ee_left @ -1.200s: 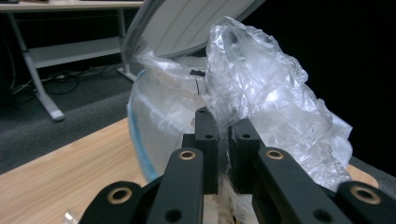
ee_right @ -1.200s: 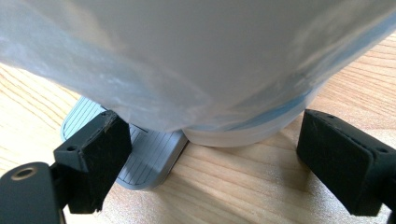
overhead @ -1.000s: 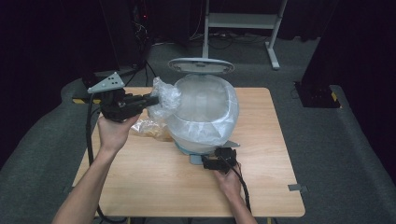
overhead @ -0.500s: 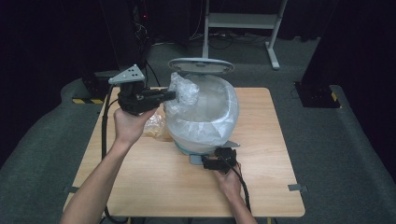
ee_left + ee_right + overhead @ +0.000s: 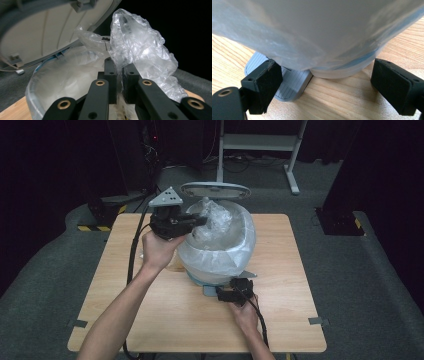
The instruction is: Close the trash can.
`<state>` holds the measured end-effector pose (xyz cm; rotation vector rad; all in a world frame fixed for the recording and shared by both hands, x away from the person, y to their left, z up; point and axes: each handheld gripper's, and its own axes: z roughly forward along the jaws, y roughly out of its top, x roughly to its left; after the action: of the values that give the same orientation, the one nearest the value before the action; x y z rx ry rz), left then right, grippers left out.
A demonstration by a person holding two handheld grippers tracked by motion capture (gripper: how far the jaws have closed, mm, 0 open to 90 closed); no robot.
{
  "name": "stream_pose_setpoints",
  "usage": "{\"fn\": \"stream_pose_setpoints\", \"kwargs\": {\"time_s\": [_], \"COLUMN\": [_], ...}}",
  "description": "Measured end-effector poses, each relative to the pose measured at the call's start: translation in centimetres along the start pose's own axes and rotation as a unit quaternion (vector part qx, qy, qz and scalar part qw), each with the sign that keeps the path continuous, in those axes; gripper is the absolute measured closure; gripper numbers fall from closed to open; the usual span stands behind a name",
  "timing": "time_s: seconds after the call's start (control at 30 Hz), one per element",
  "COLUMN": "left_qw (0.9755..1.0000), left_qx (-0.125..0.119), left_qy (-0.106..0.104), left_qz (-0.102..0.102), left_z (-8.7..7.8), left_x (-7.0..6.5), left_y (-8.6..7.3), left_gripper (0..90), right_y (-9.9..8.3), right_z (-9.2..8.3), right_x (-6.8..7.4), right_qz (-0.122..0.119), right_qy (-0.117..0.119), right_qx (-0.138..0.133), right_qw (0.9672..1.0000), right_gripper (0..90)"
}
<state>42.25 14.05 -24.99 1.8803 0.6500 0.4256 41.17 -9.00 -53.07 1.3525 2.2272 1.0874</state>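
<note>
A white pedal bin [image 5: 220,255] stands on the wooden table [image 5: 295,320], lined with a clear bag, its lid [image 5: 216,190] raised. My left gripper [image 5: 202,221] is shut on a crumpled clear plastic bag [image 5: 216,219] and holds it over the bin's mouth. In the left gripper view the jaws [image 5: 119,67] pinch the plastic [image 5: 140,47] in front of the lid's underside [image 5: 50,30] and the liner [image 5: 67,75]. My right gripper [image 5: 225,294] sits low at the bin's front. Its jaws [image 5: 328,82] stand open, the left one over the grey pedal [image 5: 287,85].
The bin fills the table's middle and back. Bare wood lies to the right and along the front edge. Beyond the table are a white frame [image 5: 260,145] on the carpet and dark stands on both sides.
My left gripper has carried the crumpled plastic rightward, from beside the bin's left flank to above its open mouth. The right gripper has stayed at the pedal.
</note>
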Motion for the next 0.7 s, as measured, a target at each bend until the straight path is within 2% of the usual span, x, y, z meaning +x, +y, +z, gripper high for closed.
{"fn": "stream_pose_setpoints", "kwargs": {"time_s": [0.3,0.53,0.7], "left_qw": [0.9997,0.999,0.9986], "left_qx": [0.024,0.041,0.05], "left_qy": [0.004,0.015,0.014], "left_qz": [-0.007,-0.008,-0.011], "left_z": [2.7,4.0,4.6], "left_x": [0.2,0.6,0.9], "left_y": [-0.3,-0.6,-0.7], "left_gripper": [84.2,84.1,83.7], "right_y": [0.0,0.0,0.0], "right_z": [0.0,0.0,0.0], "right_x": [0.0,0.0,0.0], "right_qz": [0.001,0.001,0.001], "right_qy": [0.0,0.0,0.0], "right_qx": [0.0,0.0,0.0], "right_qw": [1.0,1.0,1.0], "right_gripper": [10.1,10.1,10.1]}}
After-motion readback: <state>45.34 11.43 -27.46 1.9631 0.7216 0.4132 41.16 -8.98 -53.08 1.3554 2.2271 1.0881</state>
